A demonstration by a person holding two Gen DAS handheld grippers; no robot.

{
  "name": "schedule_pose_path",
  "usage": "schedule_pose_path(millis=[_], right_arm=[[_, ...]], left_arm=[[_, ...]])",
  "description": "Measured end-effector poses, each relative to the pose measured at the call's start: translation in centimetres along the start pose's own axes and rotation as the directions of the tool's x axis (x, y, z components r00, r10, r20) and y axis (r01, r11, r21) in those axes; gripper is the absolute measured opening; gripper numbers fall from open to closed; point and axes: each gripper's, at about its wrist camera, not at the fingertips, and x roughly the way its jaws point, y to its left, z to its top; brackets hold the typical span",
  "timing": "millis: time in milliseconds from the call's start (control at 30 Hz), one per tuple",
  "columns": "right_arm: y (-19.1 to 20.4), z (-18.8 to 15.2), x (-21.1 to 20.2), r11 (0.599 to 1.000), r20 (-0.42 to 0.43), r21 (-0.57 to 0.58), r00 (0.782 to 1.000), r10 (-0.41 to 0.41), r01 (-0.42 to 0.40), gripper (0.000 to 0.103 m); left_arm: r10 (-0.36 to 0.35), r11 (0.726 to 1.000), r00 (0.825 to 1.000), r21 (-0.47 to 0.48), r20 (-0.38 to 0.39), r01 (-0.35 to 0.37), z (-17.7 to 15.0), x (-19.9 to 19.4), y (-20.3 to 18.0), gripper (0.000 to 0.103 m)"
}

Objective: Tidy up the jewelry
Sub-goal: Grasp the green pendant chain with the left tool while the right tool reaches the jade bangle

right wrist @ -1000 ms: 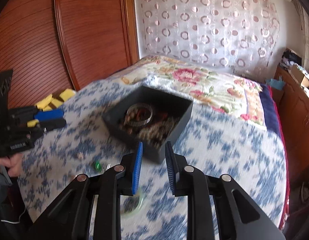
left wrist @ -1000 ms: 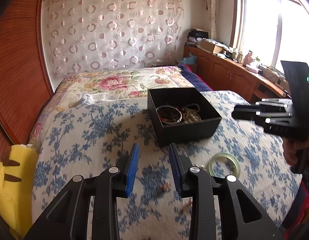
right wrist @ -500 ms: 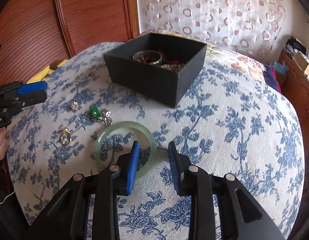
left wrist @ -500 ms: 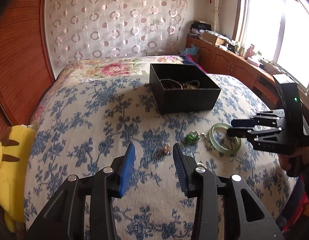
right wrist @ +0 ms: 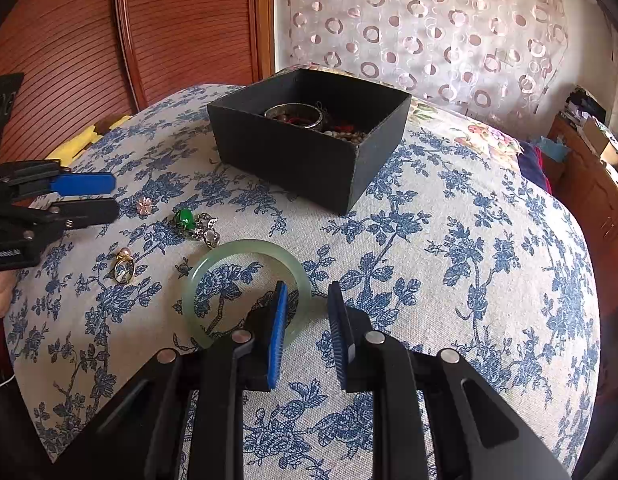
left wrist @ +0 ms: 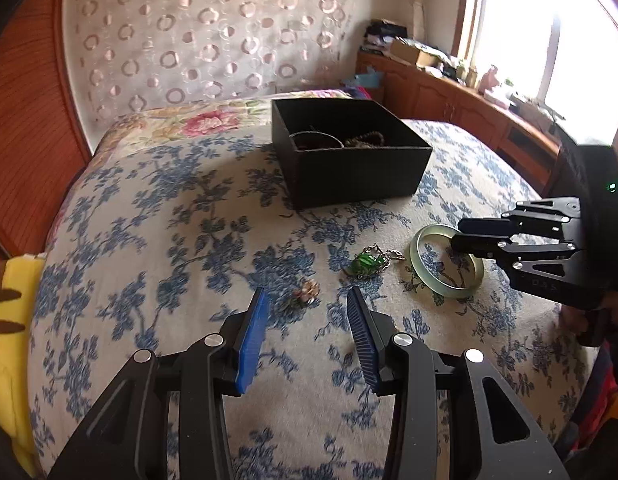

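Note:
A black box (left wrist: pixel 349 160) (right wrist: pixel 309 148) with bracelets and beads inside stands on the blue-flowered bedspread. A pale green bangle (right wrist: pixel 245 288) (left wrist: pixel 447 260) lies flat; my right gripper (right wrist: pixel 305 300) is open, one finger inside the ring and one outside, straddling its near rim. A green pendant on a chain (left wrist: pixel 367 260) (right wrist: pixel 195 222), a small pink flower piece (left wrist: pixel 307 292) (right wrist: pixel 144 204) and a gold ring (right wrist: pixel 124 266) lie loose. My left gripper (left wrist: pixel 305 308) is open, low over the cloth, just short of the pink flower piece.
A yellow plush toy (left wrist: pixel 9 340) lies at the bed's left edge. A wooden headboard (right wrist: pixel 129 40) and a patterned curtain (left wrist: pixel 209 40) are behind. Wooden cabinets (left wrist: pixel 469 108) run under the window on the right.
Both grippers have come down from above the box to the loose jewelry. The right one has moved onto the bangle's rim; the left has closed in on the pink flower piece.

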Motion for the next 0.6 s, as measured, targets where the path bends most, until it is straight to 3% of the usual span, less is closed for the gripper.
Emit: schedule_pose_path(millis=[267,467,600], right_arm=[[-0.1,0.0,0.0,1.0,0.0,0.0,1.0,0.0,0.0,0.023],[0.0,-0.1,0.1,1.0,0.0,-0.003,1.0,-0.004,0.004,0.022],[0.0,0.0,-0.1,1.0,0.001,-0.004,1.0,-0.007,0.007,0.022]], left_arm=[[0.025,0.993,0.999,0.112,-0.048,-0.02,2.2,2.2,-1.7,0.039],[-0.026,0.995,0.997,0.095,-0.07,0.032,2.7,3.5,-2.2,0.038],[-0.043,0.994,0.995,0.097,-0.085,0.051,2.7,4.3,-2.7,0.031]])
